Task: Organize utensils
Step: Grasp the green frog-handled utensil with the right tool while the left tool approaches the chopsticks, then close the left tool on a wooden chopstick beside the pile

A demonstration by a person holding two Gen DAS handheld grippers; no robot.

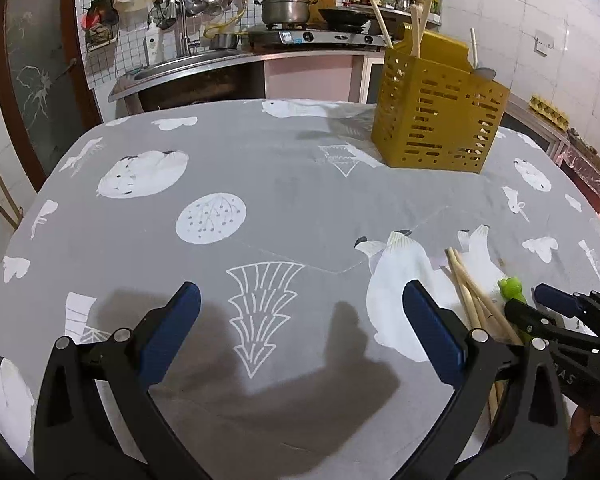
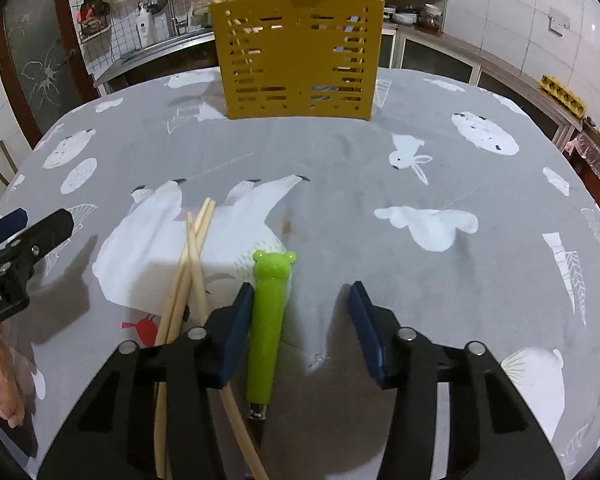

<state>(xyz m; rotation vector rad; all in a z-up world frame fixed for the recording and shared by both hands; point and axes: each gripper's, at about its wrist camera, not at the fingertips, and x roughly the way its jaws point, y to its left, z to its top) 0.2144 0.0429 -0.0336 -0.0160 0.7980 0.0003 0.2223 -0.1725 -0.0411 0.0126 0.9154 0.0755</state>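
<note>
A green utensil with a bear-shaped handle [image 2: 266, 320] lies on the grey patterned tablecloth [image 2: 380, 208], its dark metal end pointing toward the camera. My right gripper [image 2: 300, 291] straddles it: the left pad rests against the handle, the right pad stands well clear. Several wooden chopsticks [image 2: 194, 248] lie crossed just left of that gripper. A yellow slotted utensil holder [image 2: 300, 60] stands upright at the far side with chopsticks in it. My left gripper [image 1: 300, 292] hovers open over bare cloth; the chopsticks [image 1: 466, 280], green handle [image 1: 510, 286] and right gripper [image 1: 534, 300] lie to its right.
The holder [image 1: 436, 120] stands at the back right of the table in the left wrist view. Behind the table run a sink counter [image 1: 188, 64] and a stove with a pot [image 1: 286, 8]. A hand shows at the lower left [image 2: 8, 384].
</note>
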